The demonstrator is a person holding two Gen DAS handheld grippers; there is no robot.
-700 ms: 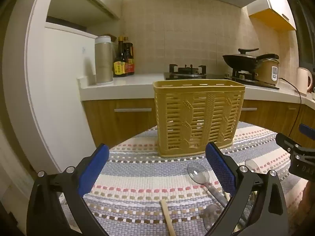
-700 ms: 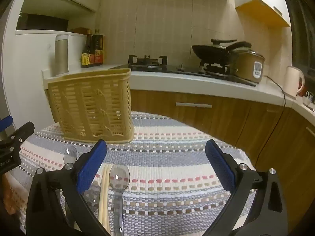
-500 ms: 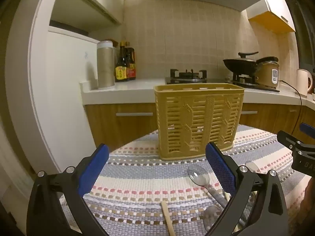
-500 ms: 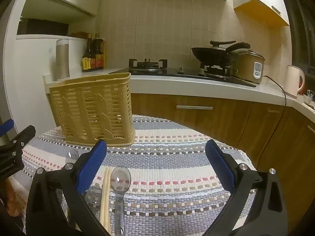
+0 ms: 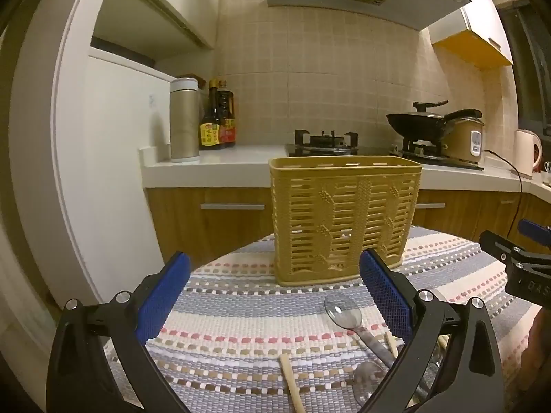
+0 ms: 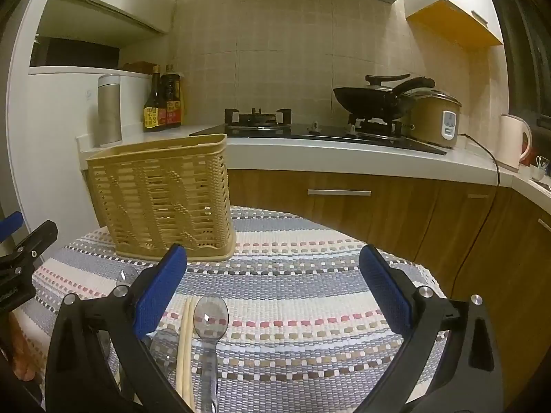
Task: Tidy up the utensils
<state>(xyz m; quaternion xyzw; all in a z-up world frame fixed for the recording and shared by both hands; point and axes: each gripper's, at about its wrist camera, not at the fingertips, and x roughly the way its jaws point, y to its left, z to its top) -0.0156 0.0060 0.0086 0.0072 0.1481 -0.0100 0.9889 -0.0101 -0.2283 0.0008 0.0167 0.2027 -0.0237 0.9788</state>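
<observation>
Left wrist view. Left gripper (image 5: pixel 273 287) released, jaws spread wide, nothing between the blue pads (image 5: pixel 385 294); aimed slightly down over the striped cloth (image 5: pixel 241 313). Yellow slatted basket (image 5: pixel 344 220) upright on the cloth at its far edge, ahead of the gripper and a little to the right, apart from both pads. Clear spoon (image 5: pixel 344 309) flat on the cloth in front of the basket, bowl toward it, handle running under the right-hand finger. Second clear spoon bowl (image 5: pixel 368 380) lower down, partly hidden by that finger. Wooden chopstick (image 5: pixel 291 385) flat on the cloth between the fingers near the bottom edge; another chopstick end (image 5: pixel 391 342) beside the spoon handle. Right gripper (image 5: pixel 516 261) seen at the right edge, only partly in frame. Behind: counter (image 5: pixel 224 165) with a steel flask (image 5: pixel 184 120), two sauce bottles (image 5: pixel 217 117), a gas hob (image 5: pixel 323 141), a wok (image 5: pixel 416 124), a rice cooker (image 5: pixel 468 137) and a kettle (image 5: pixel 528 151).

Right wrist view. Right gripper (image 6: pixel 273 287) likewise released, jaws wide, nothing held, tilted down over the cloth (image 6: pixel 292 292). Basket (image 6: pixel 162 199) upright ahead and to the left, clear of the pads. Spoon (image 6: pixel 210 323) flat between the fingers, bowl toward the basket; pair of chopsticks (image 6: pixel 184 344) just beside it on the left, parallel. More clear utensils (image 6: pixel 163 347) under the left-hand finger, number not readable. Left gripper (image 6: pixel 24 258) at the left edge, partly in frame.
</observation>
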